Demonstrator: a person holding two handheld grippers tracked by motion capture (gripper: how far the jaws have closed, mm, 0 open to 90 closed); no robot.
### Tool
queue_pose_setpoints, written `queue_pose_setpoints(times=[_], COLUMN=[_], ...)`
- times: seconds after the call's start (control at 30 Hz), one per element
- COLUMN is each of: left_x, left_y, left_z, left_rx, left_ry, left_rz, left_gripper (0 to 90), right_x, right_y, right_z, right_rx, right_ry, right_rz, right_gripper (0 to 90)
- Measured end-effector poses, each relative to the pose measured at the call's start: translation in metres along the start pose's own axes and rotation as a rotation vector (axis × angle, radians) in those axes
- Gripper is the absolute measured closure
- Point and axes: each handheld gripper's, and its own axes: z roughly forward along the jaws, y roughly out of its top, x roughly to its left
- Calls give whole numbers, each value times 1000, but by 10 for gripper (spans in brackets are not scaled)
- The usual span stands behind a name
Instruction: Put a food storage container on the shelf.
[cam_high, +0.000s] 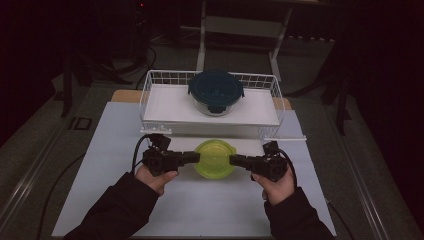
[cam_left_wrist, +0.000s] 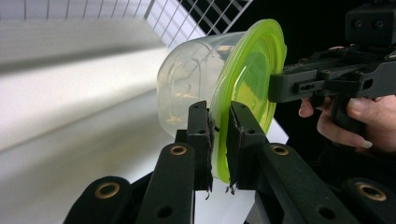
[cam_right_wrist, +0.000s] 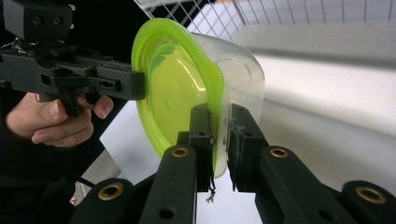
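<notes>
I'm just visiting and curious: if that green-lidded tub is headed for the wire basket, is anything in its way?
Perhaps. The tub is clamped at its rim by the left gripper and the right gripper, just in front of the basket. The basket's front wall stands between, so the tub must pass over it. A dark-lidded container sits mid-basket; the floor beside it looks bare.

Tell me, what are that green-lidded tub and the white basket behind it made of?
The tub looks like clear plastic, glossy and see-through; its green lid like translucent, slightly shiny plastic or silicone. The basket seems white-coated metal wire, judging by its thin grid.
</notes>
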Motion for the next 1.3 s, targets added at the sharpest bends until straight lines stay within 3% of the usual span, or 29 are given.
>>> queue_pose_setpoints(times=[0.67, 1.07, 1.3], left_x=[-28, -32, -33], left_y=[69, 108, 131], left_z=[-33, -40, -37], left_rx=[-89, -132, -126], left_ry=[-15, -6, 18], left_rz=[68, 71, 82], left_gripper=[801, 802, 802], right_x=[38, 44, 39], right_y=[67, 111, 128], right_z=[-33, -40, -41], right_rx=[-107, -138, -161], right_ry=[-15, -32, -36], right_rz=[-104, -126, -109], right_gripper=[812, 812, 812])
